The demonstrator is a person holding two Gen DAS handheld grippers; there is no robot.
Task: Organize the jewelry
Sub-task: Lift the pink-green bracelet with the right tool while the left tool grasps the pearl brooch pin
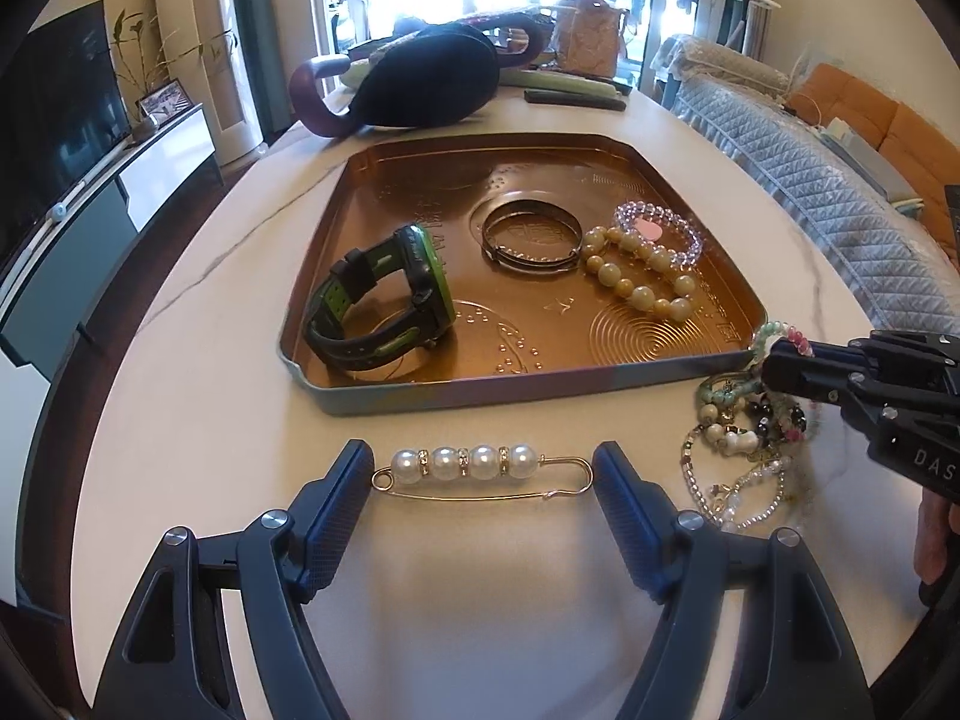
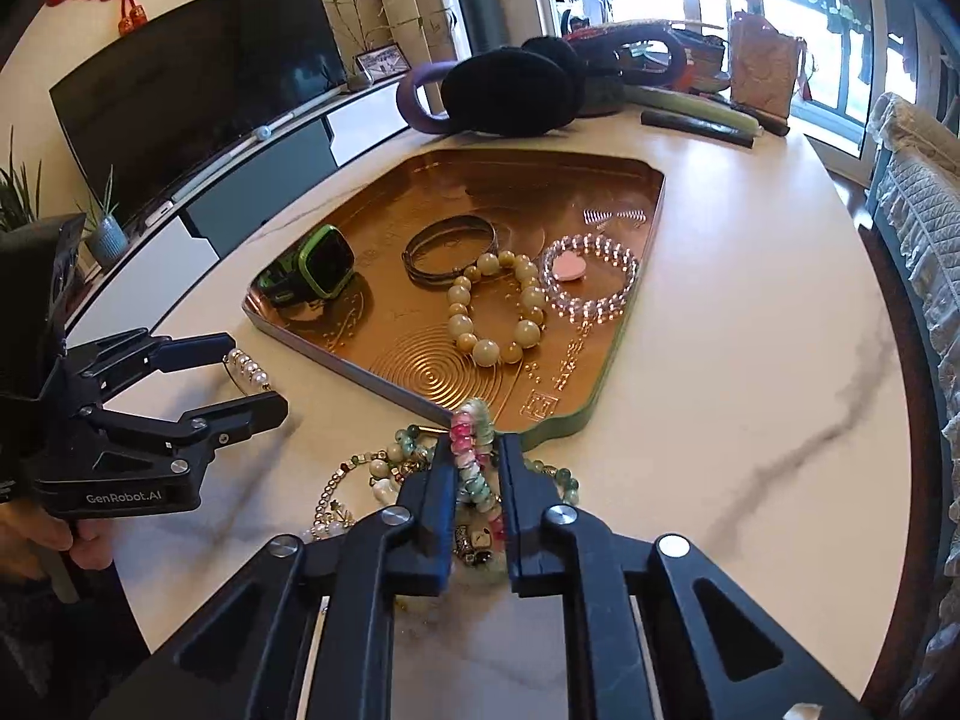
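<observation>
Jewelry sits in two places on the white table (image 1: 198,360): some in the gold tray (image 1: 372,387) and some in a messy pile (image 1: 744,450) just below the tray's lower right corner.

In the left wrist view, the tray fills the middle of the frame. A green and black watch (image 1: 384,300) stands on its side in the tray's left part. Thin dark bangles (image 1: 531,234) lie in the middle. To their right, a bracelet of big cream beads (image 1: 642,270) touches a clear bead bracelet (image 1: 660,231) with a pink heart on it.

Low in that frame, a gold pin with four pearls (image 1: 474,468) lies flat on the table, in front of the tray. The left gripper (image 1: 483,480) is spread wide, with one finger at each end of the pin. The left end of the pin is touching or almost touching that finger. I cannot tell if the right end touches.

In the right wrist view, the right gripper (image 2: 474,480) comes up from the bottom middle. Its two fingers are close together and pinch a pink and green bead bracelet (image 2: 471,444), which stands up between them. The top of that bracelet pokes up over the tray's near edge. The pile lies under and around the fingers.

At the top of both frames, dark fuzzy earmuffs (image 2: 510,96) lie on the table behind the tray. A black TV (image 2: 192,84) hangs at the upper left of the right wrist view.
</observation>
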